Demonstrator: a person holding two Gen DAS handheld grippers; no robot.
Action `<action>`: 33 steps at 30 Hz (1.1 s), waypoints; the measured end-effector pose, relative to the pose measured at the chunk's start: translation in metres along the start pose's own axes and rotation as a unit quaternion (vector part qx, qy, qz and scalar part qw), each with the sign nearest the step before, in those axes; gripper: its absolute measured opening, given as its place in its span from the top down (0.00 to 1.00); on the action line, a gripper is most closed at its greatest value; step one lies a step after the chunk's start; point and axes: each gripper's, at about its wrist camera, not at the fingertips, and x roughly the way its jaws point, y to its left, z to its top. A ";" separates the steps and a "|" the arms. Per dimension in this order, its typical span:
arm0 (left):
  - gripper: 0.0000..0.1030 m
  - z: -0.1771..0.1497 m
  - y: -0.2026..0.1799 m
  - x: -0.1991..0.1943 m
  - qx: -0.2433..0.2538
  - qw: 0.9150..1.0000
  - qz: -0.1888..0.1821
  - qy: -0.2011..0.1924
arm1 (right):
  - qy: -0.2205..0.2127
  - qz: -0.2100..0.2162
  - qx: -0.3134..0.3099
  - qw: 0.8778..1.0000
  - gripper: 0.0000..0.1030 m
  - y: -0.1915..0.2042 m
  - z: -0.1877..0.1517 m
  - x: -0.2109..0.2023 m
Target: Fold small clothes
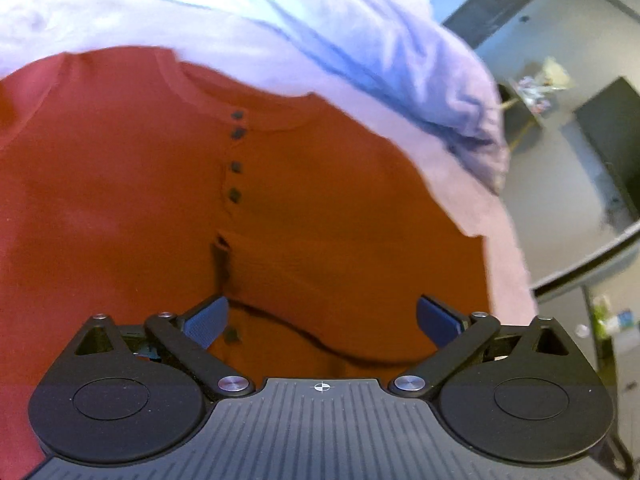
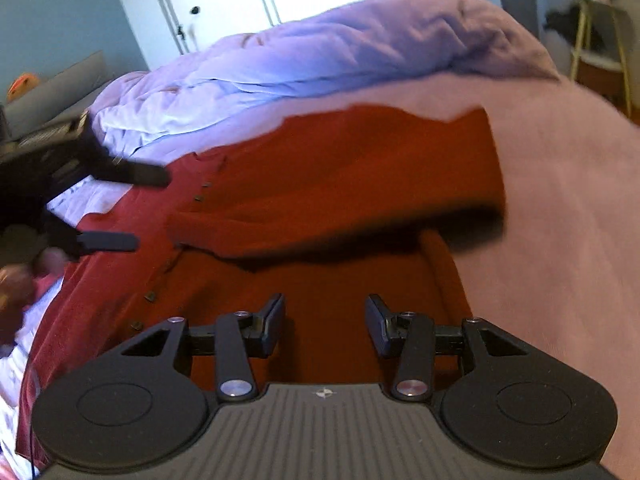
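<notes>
The red buttoned shirt (image 1: pixel 320 200) lies spread on the pink bedcover (image 1: pixel 460 184), button placket facing up. A rumpled lavender duvet (image 2: pixel 320 52) is heaped on the bed beyond it.

My left gripper (image 1: pixel 322 322) hangs over the lower middle of the shirt. Its jaws stand wide apart, blue pads facing each other, with only flat cloth visible beneath the gap. Nothing is clamped. The row of dark buttons (image 1: pixel 236 166) runs away from the gripper, slightly left of centre.

My right gripper (image 2: pixel 326 324) is over the shirt's lower part, jaws parted to a moderate gap. No fabric sits between the pads; they grip nothing.

View differences:
- The right wrist view shows one side of the shirt folded over across the body, the folded sleeve (image 2: pixel 332 208) casting a dark shadow along its near edge. The left wrist view shows this fold only as a raised edge and dark crease near the gripper.
- The right wrist view also shows my left gripper (image 2: pixel 152 210) from the side, at the left edge by the shirt's neckline, with its fingers (image 2: pixel 108 242) spread.
- The left wrist view shows the collar and the room floor past the bed's edge.
</notes>
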 end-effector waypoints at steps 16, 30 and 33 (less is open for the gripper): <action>0.91 0.034 0.017 0.003 -0.025 1.000 -0.004 0.014 | -0.016 0.029 0.034 0.999 0.49 -0.014 -0.008 -0.001; 0.90 0.064 0.087 -0.047 0.075 0.971 0.216 -0.068 | -0.011 0.070 0.141 0.987 0.43 -0.026 0.040 0.033; 0.84 0.056 0.113 -0.045 0.039 0.977 0.200 -0.055 | -0.010 0.075 0.169 0.983 0.43 -0.029 0.047 0.047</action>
